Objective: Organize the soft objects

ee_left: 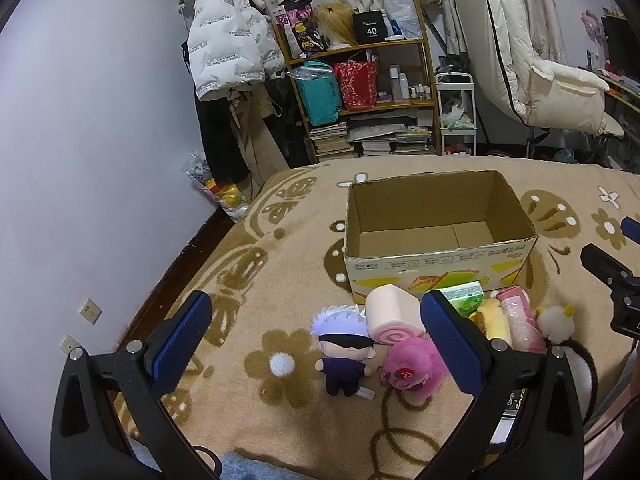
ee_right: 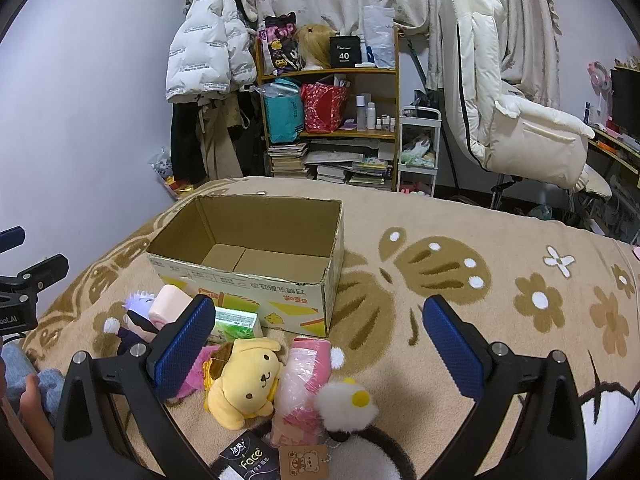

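An empty open cardboard box [ee_left: 440, 216] [ee_right: 256, 240] stands on the bed. In front of it lie soft toys: a white-haired doll [ee_left: 345, 350] [ee_right: 134, 320], a pink swirl roll [ee_left: 394, 314] [ee_right: 170, 304], a magenta plush [ee_left: 414, 366], a green tissue pack [ee_left: 464, 298] [ee_right: 234, 322], a yellow dog plush [ee_right: 244, 380], a pink wrapped pack [ee_right: 304, 384] and a white pompom chick [ee_right: 346, 404]. My left gripper [ee_left: 316, 344] is open above the doll. My right gripper [ee_right: 316, 348] is open above the yellow dog and pink pack.
The bed has a tan flower blanket [ee_right: 460, 280]. A black tissue pack [ee_right: 248, 456] and a black-and-white plush [ee_right: 360, 460] lie at the near edge. A shelf [ee_left: 360, 92], hanging coats and a white chair [ee_right: 520, 120] stand beyond the bed.
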The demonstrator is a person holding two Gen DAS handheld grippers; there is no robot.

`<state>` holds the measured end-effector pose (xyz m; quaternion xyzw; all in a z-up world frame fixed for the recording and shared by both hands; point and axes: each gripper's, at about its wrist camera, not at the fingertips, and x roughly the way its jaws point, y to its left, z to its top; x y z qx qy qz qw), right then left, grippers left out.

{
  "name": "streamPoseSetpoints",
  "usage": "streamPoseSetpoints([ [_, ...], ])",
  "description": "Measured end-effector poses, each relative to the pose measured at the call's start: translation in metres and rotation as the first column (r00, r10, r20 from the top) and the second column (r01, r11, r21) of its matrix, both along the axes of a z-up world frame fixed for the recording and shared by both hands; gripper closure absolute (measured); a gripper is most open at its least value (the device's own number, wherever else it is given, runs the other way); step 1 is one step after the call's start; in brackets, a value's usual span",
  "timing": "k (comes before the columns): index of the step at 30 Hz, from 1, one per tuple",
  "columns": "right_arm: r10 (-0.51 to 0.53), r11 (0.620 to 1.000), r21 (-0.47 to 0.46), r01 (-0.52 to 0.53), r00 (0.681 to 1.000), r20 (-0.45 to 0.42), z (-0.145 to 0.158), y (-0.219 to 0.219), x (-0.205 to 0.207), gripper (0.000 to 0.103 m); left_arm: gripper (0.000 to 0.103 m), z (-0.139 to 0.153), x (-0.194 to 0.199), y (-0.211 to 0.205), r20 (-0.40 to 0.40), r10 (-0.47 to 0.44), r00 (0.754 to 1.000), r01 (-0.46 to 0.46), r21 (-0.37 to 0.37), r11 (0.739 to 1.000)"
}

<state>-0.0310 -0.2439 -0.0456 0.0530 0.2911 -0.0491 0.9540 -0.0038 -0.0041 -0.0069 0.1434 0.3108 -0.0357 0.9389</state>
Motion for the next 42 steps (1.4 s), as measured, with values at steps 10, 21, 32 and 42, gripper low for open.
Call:
streamPoseSetpoints([
  [10, -0.006, 1.0, 0.005, 0.006, 1.0, -0.003, 0.0, -0.003, 0.001, 0.0, 0.0, 0.0, -0.001, -0.002, -0.004, -0.003, 1.0, 0.003, 0.003, 1.0],
  [21, -0.063, 0.998, -0.02, 0.063, 0.998, -0.025, -0.001, -0.013, 0.006, 0.0, 0.0, -0.002, 0.017, 0.0, -0.037, -0.001, 0.999, 0.001, -0.006, 1.0],
  [32, -0.18, 0.972, 0.112, 0.205, 0.963, -0.199, -0.03, -0.052, 0.028, 0.0, 0.0, -0.027, 0.073, 0.013, -0.192, 0.062, 0.979, -0.072, -0.05, 0.996],
  [42, -0.131, 0.972, 0.152, 0.179, 0.95, -0.285, -0.057, -0.051, 0.059, 0.0, 0.0, -0.055, 0.109, 0.009, -0.285, 0.082, 0.955, -0.083, 0.009, 0.996],
])
